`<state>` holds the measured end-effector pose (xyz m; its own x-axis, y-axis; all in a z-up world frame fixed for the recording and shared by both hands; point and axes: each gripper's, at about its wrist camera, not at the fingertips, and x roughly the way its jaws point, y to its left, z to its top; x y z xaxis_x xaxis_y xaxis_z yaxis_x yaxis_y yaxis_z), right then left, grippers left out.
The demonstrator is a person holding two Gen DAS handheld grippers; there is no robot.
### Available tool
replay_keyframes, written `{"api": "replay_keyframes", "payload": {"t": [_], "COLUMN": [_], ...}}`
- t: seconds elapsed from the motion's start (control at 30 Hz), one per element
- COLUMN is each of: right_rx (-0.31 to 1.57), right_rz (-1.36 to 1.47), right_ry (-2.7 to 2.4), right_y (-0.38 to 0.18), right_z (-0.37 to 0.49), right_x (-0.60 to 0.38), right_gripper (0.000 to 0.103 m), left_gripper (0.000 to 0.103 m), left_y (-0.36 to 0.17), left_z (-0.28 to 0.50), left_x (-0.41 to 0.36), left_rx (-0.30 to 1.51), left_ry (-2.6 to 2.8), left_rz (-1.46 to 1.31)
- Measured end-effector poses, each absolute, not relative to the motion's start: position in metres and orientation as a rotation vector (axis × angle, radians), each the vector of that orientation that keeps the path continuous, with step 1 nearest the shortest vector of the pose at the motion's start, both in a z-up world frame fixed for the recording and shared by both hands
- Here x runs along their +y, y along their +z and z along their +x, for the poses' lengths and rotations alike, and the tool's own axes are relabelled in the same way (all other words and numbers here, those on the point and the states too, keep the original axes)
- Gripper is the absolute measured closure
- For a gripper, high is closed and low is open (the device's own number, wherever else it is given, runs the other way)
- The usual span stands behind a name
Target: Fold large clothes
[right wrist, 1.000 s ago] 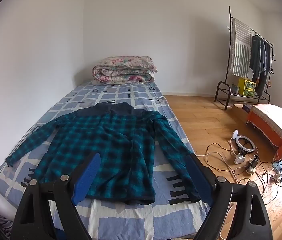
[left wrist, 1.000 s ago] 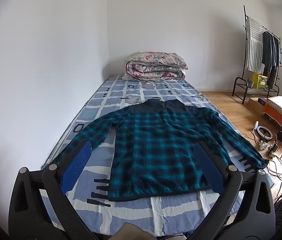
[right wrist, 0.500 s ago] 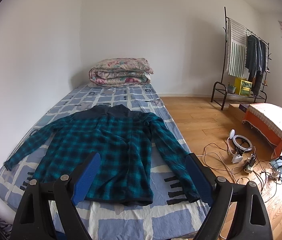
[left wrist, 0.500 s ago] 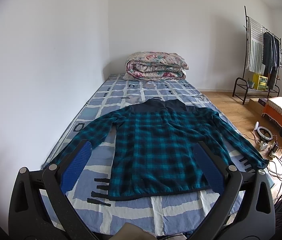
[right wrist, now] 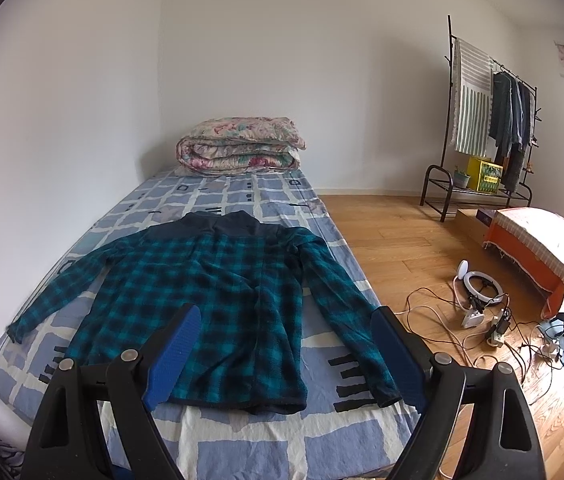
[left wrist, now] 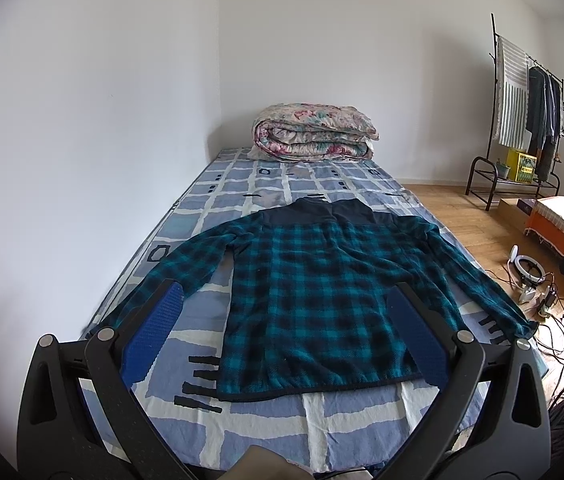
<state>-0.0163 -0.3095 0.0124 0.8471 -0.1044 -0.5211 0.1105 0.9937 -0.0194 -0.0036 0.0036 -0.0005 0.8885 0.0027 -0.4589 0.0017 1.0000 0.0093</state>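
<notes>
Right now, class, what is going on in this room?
A person holds a gripper in each hand over the near end of a bed. A teal plaid shirt lies flat on it, sleeves spread out to both sides, not yet folded. The left gripper and the right gripper both hang open above the shirt's hem, touching nothing. A folded floral quilt sits at the far end of the bed.
</notes>
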Motion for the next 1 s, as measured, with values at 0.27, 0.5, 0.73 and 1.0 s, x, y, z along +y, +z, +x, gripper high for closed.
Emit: {"api": "replay_keyframes", "payload": {"t": [0.27, 0.5, 0.73, 1.0], "right_rx": [0.549, 0.546, 0.544, 0.541], "right_rz": [0.006, 0.001, -0.005, -0.009], "right_ry": [-0.113, -0.112, -0.113, -0.111], "right_y": [0.013, 0.016, 0.016, 0.018], "right_z": [-0.015, -0.012, -0.010, -0.009], "right_x": [-0.307, -0.304, -0.302, -0.300], "right_gripper": [0.014, 0.014, 0.014, 0.014], "left_gripper": [0.000, 0.000, 0.000, 0.000], "left_y": [-0.009, -0.011, -0.011, -0.012], "left_z": [-0.004, -0.004, -0.003, -0.002], "left_x": [0.007, 0.010, 0.011, 0.015], "left_rx": [0.477, 0.478, 0.480, 0.480], "left_ry": [0.006, 0.008, 0.008, 0.010], "left_rz": [0.007, 0.005, 0.004, 0.003]}}
